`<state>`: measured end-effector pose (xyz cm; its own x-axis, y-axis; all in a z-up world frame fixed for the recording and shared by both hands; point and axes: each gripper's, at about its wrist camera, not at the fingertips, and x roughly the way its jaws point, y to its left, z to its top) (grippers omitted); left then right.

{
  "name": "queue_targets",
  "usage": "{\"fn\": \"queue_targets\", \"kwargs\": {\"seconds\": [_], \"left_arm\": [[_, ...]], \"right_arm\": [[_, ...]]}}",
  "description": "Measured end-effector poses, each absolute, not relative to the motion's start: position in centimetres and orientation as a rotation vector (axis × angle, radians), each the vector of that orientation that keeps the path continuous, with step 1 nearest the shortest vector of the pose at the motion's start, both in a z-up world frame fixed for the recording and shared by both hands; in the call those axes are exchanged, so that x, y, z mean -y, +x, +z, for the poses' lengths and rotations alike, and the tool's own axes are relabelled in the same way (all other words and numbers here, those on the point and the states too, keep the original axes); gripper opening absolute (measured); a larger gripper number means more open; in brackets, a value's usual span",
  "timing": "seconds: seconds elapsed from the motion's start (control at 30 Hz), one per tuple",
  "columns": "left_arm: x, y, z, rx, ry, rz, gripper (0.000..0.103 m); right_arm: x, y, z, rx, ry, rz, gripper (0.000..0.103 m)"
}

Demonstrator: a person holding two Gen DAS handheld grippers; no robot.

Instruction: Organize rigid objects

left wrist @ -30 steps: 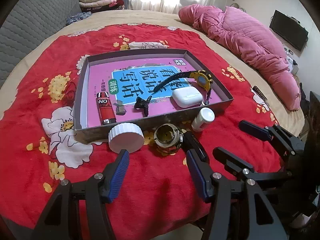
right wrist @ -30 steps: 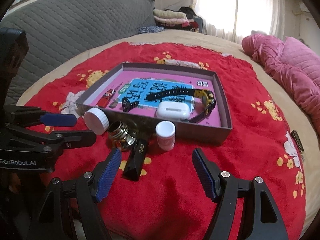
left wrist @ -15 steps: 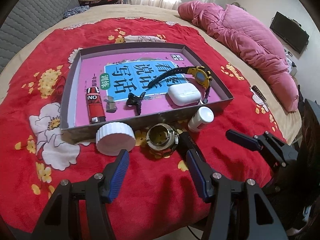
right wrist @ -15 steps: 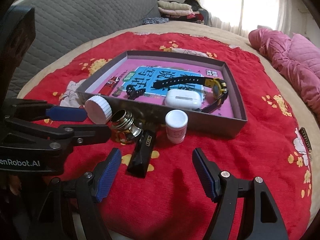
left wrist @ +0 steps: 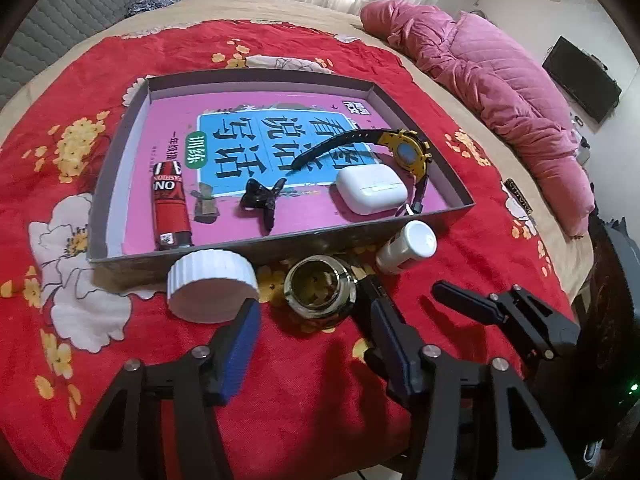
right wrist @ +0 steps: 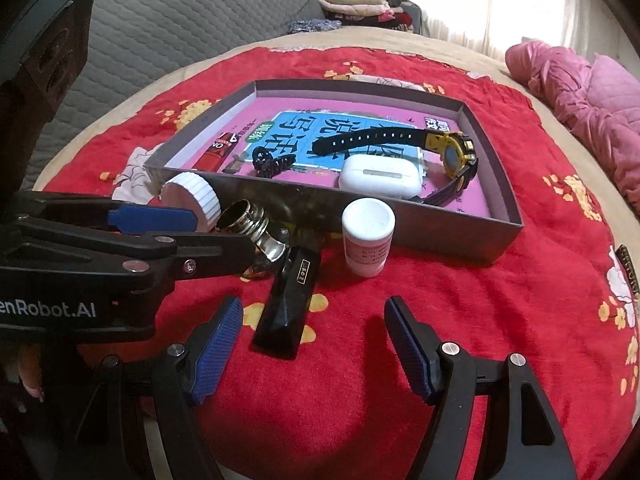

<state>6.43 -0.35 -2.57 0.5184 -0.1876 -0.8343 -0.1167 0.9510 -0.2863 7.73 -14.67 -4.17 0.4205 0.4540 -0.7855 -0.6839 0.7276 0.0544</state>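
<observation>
A grey tray point(left wrist: 120, 144) point(right wrist: 492, 152) on the red cloth holds a red lighter point(left wrist: 170, 208), a small clip point(left wrist: 206, 208), a black hair clip point(left wrist: 262, 200), a white earbud case point(left wrist: 370, 190) point(right wrist: 380, 178) and a yellow watch point(left wrist: 406, 152) point(right wrist: 454, 152). In front of it lie a white lid point(left wrist: 212, 286) point(right wrist: 192, 198), a brass-topped jar point(left wrist: 320, 294) point(right wrist: 252, 226), a black bar point(right wrist: 290, 300) and a white pill bottle point(left wrist: 408, 246) point(right wrist: 368, 236). My left gripper point(left wrist: 316, 344) is open, just short of the jar. My right gripper point(right wrist: 314, 344) is open, over the black bar's near end.
A pink quilt point(left wrist: 488, 80) lies at the right of the bed. A grey padded sofa point(right wrist: 160, 20) stands behind, with folded clothes point(right wrist: 352, 4). A dark label strip point(left wrist: 518, 200) lies on the cloth right of the tray.
Both grippers have moved forward toward the objects in front of the tray. The jaws stay open and no object has moved.
</observation>
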Motion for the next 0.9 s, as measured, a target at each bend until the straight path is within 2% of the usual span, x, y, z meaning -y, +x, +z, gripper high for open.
{"fn": "queue_targets", "kwargs": {"seconds": [0.17,0.27,0.5,0.9], "left_arm": [[0.4,7.0,-3.0,-1.027,-0.35,-0.07,0.046],[0.3,7.3,-3.2,-1.023,-0.354,-0.074,0.046],[0.1,8.0,-4.1,-1.035,-0.379,-0.08,0.043],[-0.4,9.1,-5.1,-1.038,-0.419,-0.082,0.041]], "right_arm": [[14.4,7.9,-4.5,-0.899,-0.274,0.752,0.075],[14.2,7.9,-4.6,-0.896,-0.275,0.759,0.075],[13.5,8.3,-5.2,-0.893,-0.287,0.767,0.058],[13.3,9.6,-6.2,-0.911,-0.239,0.764,0.05]]}}
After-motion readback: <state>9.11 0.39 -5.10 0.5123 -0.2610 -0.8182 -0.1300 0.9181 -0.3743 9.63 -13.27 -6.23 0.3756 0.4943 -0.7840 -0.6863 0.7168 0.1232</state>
